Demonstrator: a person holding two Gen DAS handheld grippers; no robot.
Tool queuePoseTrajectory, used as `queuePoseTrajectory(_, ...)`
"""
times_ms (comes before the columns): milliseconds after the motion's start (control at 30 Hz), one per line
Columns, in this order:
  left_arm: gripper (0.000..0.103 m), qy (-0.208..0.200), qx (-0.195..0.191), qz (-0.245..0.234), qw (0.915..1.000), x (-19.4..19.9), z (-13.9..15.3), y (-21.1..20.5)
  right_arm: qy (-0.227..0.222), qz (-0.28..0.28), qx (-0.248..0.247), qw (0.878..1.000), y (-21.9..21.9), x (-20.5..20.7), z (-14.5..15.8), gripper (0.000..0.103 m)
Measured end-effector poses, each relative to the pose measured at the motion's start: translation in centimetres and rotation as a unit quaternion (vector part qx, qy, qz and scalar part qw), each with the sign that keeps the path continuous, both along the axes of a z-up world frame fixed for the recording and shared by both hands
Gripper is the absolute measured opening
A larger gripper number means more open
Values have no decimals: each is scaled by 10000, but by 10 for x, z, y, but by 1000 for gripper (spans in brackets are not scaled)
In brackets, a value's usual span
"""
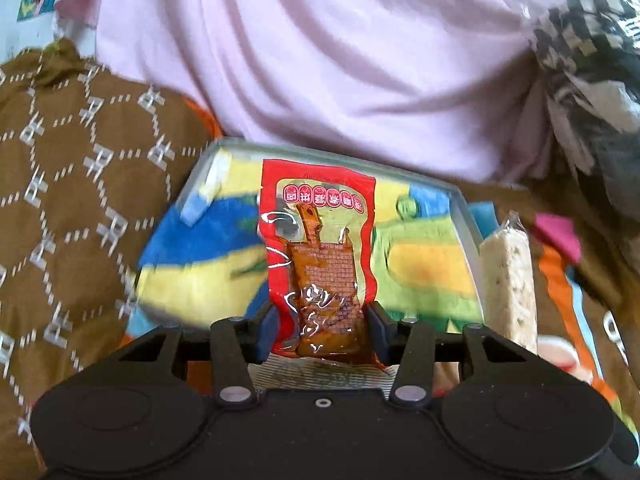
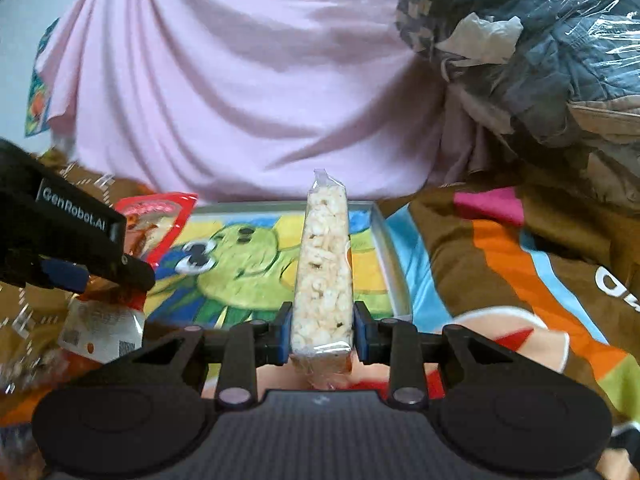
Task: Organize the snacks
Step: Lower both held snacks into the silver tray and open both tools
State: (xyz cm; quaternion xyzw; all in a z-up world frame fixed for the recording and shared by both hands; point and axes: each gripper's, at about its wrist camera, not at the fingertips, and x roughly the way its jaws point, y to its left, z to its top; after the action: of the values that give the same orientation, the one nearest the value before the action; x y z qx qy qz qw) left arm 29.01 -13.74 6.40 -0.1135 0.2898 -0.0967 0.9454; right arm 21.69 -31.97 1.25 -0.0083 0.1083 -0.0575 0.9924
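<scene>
My left gripper [image 1: 322, 332] is shut on a red snack packet [image 1: 318, 248] with a brown meat piece inside, held upright over the clear tray [image 1: 466, 216]. My right gripper [image 2: 322, 330] is shut on a clear-wrapped puffed rice bar [image 2: 324, 264], held upright over the right part of the same tray [image 2: 390, 256]. The rice bar also shows at the right of the left wrist view [image 1: 508, 276]. The left gripper's body [image 2: 72, 236] and its red packet [image 2: 156, 220] show at the left of the right wrist view. The tray lies on a colourful cartoon cloth.
A pink draped cloth [image 1: 320, 60] rises behind the tray. A brown patterned blanket [image 1: 72, 200] lies to the left. A plastic-wrapped bundle of dark clothes [image 2: 540, 60] sits at the back right. Another snack packet [image 2: 100, 332] lies at the lower left.
</scene>
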Motion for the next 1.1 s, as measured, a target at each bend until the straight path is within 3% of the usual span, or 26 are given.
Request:
queuePoseTrajectory(333,49,-9,2,114,9999,64,-7,-21,-476,90,102,9988,-6,47,-2,33)
queuePoseTrajectory(800,49,435,20,201,9988,99,-52,-28,219,77,340,9992,-10,83,-32,33)
queuePoseTrajectory(1100,50,482,-1,192,9987,101,-59,-28,322,94,199,9992,-5,87,-34,35)
